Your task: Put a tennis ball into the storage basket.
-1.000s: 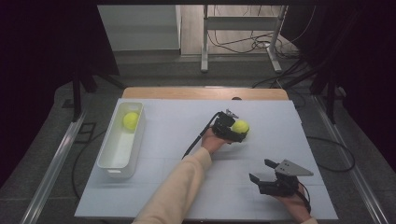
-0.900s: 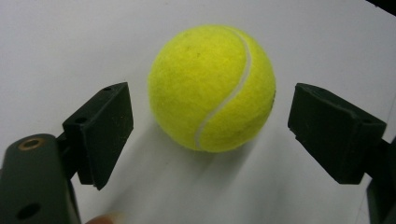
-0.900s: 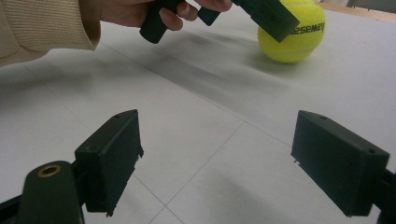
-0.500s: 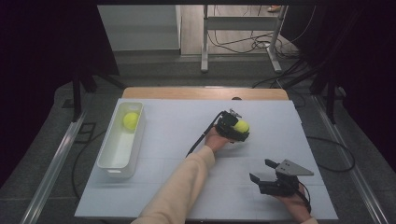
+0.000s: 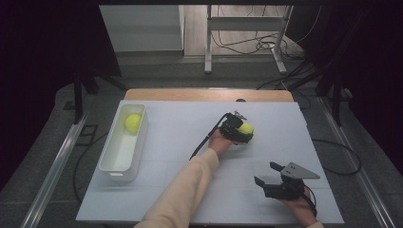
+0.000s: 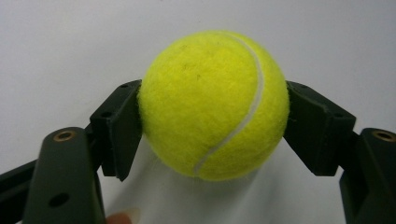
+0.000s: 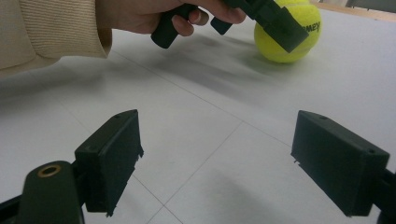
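Now your left hand-held gripper (image 6: 212,140) has just closed on the tennis ball (image 6: 214,105); right hand-held gripper (image 7: 217,158) idles open; next, lift toward the bin (image 5: 124,166).

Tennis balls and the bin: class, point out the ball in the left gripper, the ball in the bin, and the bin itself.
Gripped ball (image 6: 212,105), left gripper view, middle of its felt.
Binned ball (image 5: 133,121), high view, its top.
Bin (image 5: 117,172), high view, near rim.

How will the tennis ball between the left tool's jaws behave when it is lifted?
The tennis ball is round, so it would probably roll if released. Its fuzzy felt likely resists slipping against the left tool, whose jaws press both sides. It looks light and springy, hardly fragile.
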`<state>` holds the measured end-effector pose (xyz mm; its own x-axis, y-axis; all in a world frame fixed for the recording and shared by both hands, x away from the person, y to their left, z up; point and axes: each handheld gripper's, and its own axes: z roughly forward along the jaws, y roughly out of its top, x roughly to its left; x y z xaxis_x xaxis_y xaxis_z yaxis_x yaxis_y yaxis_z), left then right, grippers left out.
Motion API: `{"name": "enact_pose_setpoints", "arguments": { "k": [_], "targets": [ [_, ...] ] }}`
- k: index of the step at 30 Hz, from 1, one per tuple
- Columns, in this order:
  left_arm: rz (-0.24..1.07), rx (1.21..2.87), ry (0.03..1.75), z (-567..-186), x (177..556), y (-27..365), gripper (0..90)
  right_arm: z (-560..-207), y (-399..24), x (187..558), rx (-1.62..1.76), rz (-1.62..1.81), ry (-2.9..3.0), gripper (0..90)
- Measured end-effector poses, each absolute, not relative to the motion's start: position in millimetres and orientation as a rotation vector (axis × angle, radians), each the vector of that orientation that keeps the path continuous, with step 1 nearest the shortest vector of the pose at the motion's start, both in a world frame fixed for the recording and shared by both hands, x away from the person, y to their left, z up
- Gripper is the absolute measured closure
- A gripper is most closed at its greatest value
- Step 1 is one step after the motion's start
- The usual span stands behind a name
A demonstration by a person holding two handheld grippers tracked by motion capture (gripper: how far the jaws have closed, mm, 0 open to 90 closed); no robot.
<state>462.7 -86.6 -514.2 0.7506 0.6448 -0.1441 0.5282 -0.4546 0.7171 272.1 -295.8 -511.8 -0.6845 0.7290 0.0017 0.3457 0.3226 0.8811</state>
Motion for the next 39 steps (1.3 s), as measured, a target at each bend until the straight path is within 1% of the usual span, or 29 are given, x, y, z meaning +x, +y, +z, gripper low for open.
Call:
{"name": "enact_pose_setpoints", "arguments": {
  "k": [10,39],
  "targets": [
    [0.183,2.151,0.876,-511.9,461.7,-82.2,26.7,-511.9,-296.4,272.2,0.954,1.315,2.195,16.4],
    [0.175,2.101,0.846,-499.5,443.1,-58.3,26.6,-512.3,-295.5,272.1,0.947,1.311,2.196,16.5]
  ]
}}
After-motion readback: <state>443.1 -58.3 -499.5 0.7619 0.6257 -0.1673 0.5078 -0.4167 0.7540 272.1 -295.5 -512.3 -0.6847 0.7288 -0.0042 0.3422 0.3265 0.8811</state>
